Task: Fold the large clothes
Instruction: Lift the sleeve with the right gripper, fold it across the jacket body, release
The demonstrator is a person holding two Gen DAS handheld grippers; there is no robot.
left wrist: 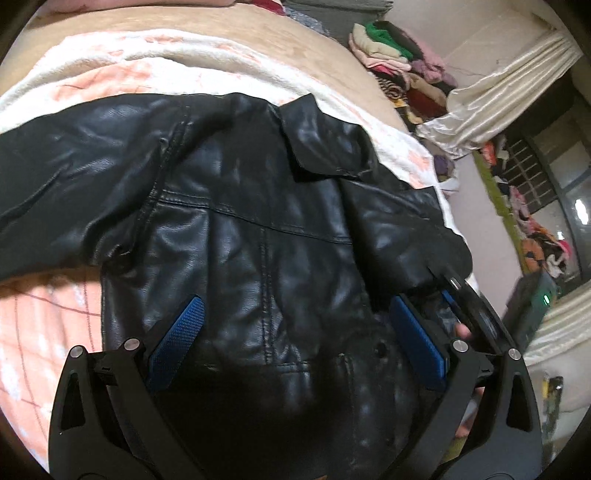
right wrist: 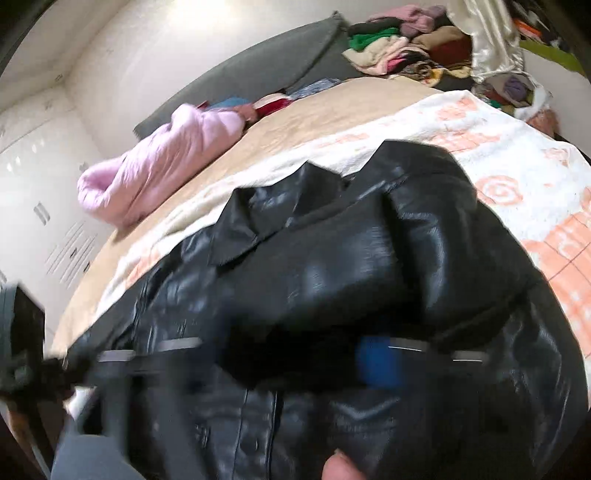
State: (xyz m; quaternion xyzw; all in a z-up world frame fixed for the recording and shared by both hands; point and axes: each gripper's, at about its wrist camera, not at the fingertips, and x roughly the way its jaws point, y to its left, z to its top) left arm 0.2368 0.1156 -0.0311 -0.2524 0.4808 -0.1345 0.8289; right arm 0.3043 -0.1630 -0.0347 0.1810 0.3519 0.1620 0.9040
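Observation:
A black leather jacket (left wrist: 236, 221) lies back-up on the bed, collar at the far side. Its left sleeve (left wrist: 55, 177) stretches out to the left. The right sleeve (left wrist: 399, 236) is folded in over the back. My left gripper (left wrist: 295, 302) hovers over the lower back, jaws wide open, blue pads (left wrist: 177, 339) bare. My right gripper (left wrist: 456, 295) sits at the cuff of the folded sleeve. In the right wrist view the right gripper (right wrist: 295, 350) is smeared by motion; one blue pad (right wrist: 376, 365) shows under the sleeve (right wrist: 369, 266), and the grip is unclear.
A white and orange blanket (left wrist: 122, 74) covers the tan bed (left wrist: 221, 33). A pink puffy garment (right wrist: 155, 166) lies at the far left of the bed. Piled clothes (left wrist: 391, 62) stand past the bed's far corner. A hand's fingertip (right wrist: 340, 469) shows at the bottom.

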